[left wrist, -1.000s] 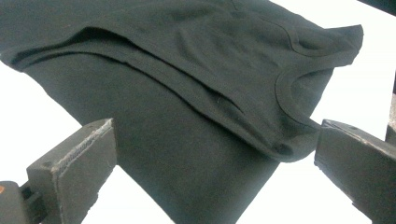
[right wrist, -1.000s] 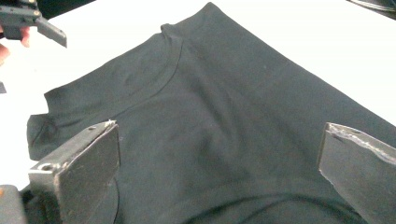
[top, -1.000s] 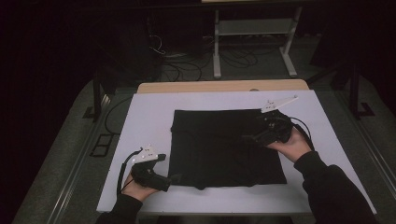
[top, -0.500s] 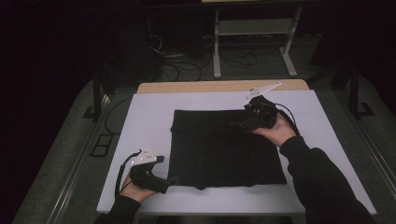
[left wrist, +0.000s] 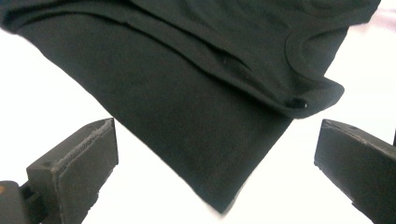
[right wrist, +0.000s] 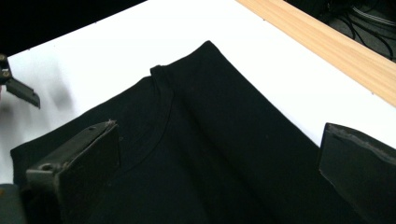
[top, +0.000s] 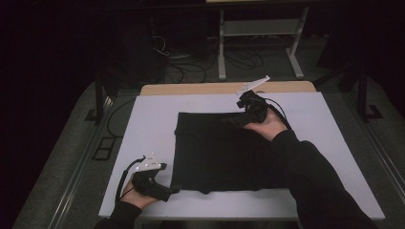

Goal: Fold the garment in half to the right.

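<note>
Black cloth, a folded garment (top: 227, 152), is seen in the high view lying flat on the white table (top: 153, 124), roughly central and reaching toward the near edge. The left gripper (top: 172, 190) is held at the garment's near left corner, close to the table's near edge; the right gripper (top: 229, 121) is set over the garment's far edge, toward the far right corner of the cloth. Whether either touches the cloth cannot be told from this view.

In the left gripper view, the jaws are spread wide, with the corner of the garment (left wrist: 205, 116) lying between them and nothing clamped. Several layers are stacked here, and a small dark button-like spot (left wrist: 296, 103) is seen on a folded hem. If the jaws are closed from this stance, only the top layer may be caught, so the fold would be pulled apart; the bottom layer may also be missed against the smooth table.

In the right gripper view, the jaws are likewise held apart above the garment (right wrist: 196, 154), whose collar seam curves between them. A grab here may be taken on the collar alone, leaving the fold skewed. Uneven lifting by the two grippers would likely drag the cloth toward one table edge.
</note>
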Demonstrator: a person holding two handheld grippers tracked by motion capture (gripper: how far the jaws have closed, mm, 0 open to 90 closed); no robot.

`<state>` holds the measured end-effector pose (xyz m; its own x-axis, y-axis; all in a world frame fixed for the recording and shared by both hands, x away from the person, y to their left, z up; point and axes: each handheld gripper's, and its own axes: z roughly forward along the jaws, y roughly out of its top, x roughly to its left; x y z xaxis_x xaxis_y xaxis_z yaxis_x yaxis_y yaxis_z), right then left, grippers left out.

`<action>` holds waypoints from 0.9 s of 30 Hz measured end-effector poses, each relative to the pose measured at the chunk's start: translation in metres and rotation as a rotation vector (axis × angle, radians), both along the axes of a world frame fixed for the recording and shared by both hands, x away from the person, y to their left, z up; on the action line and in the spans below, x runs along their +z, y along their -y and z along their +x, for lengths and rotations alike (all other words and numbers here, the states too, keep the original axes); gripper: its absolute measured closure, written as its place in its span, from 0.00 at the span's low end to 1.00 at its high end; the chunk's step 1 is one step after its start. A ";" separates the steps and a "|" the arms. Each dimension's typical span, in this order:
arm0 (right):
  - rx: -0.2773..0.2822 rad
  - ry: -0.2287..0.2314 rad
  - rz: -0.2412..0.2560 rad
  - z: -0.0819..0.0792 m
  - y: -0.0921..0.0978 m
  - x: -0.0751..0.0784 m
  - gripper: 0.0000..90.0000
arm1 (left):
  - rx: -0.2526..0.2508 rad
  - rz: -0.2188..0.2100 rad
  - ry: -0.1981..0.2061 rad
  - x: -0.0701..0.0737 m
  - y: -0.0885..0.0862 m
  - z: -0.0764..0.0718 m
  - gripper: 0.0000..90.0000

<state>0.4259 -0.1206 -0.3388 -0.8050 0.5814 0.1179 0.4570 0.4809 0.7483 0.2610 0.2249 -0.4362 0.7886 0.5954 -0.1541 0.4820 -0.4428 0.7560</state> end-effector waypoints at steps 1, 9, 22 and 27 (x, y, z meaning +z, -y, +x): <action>0.001 -0.002 0.003 0.002 -0.002 0.000 0.00 | -0.001 0.004 -0.003 -0.001 0.000 0.000 0.00; 0.004 0.000 0.008 0.013 -0.018 -0.003 0.00 | -0.021 0.039 -0.027 -0.006 0.003 0.000 0.00; -0.004 0.005 0.009 0.030 -0.040 -0.011 0.00 | -0.070 0.100 -0.057 -0.012 0.008 0.003 0.00; -0.006 -0.005 0.001 0.037 -0.047 -0.015 0.00 | -0.077 0.113 -0.057 -0.013 0.010 0.004 0.00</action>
<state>0.4628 -0.0732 -0.3543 -0.8007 0.5864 0.1226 0.4638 0.4771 0.7465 0.2645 0.2153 -0.4491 0.8244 0.5497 -0.1354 0.4842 -0.5607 0.6717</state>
